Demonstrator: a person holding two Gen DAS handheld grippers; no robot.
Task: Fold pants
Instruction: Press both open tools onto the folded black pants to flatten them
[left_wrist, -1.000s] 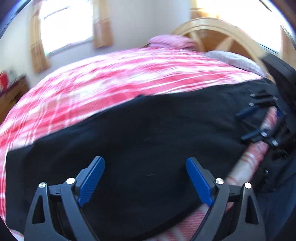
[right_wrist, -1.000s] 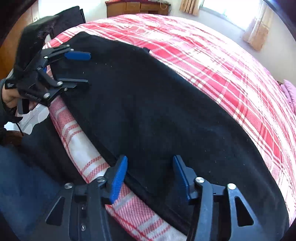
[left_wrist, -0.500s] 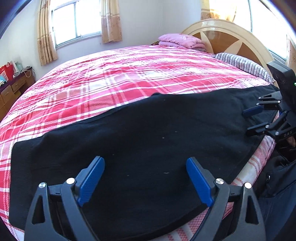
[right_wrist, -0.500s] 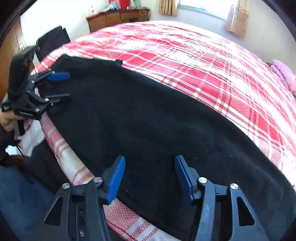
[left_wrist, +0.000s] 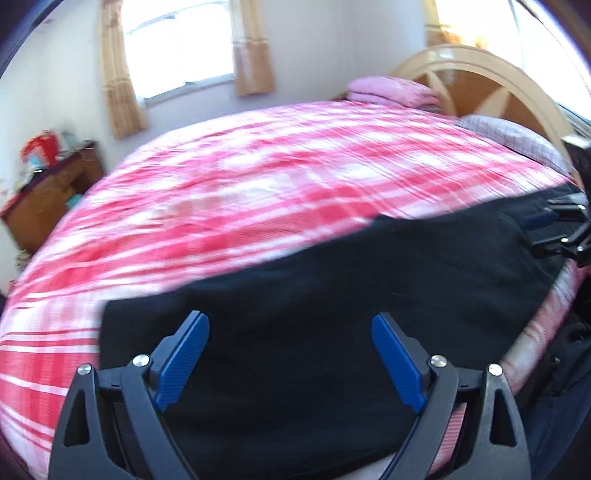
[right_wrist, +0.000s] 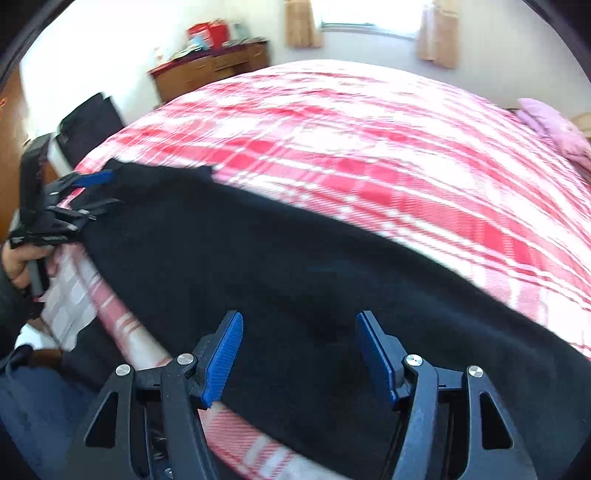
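Black pants (left_wrist: 332, 295) lie flat in a long strip along the near edge of a bed with a red and white plaid cover (left_wrist: 277, 192). My left gripper (left_wrist: 291, 350) is open and empty, hovering over the pants near one end. My right gripper (right_wrist: 299, 350) is open and empty over the pants (right_wrist: 295, 266) near the other end. Each gripper shows in the other's view: the right one at the far right (left_wrist: 554, 236), the left one at the far left (right_wrist: 74, 206), both open.
A wooden headboard (left_wrist: 498, 85) and pink pillow (left_wrist: 391, 92) stand at the bed's head. A wooden dresser (right_wrist: 210, 70) with clutter and a dark chair (right_wrist: 88, 125) stand past the foot. The person's legs (right_wrist: 37, 406) are against the bed's near edge.
Both views have swung and are blurred with motion. The left gripper has shifted toward the pants' end, whose corner now shows closer. Both grippers stay open and empty.
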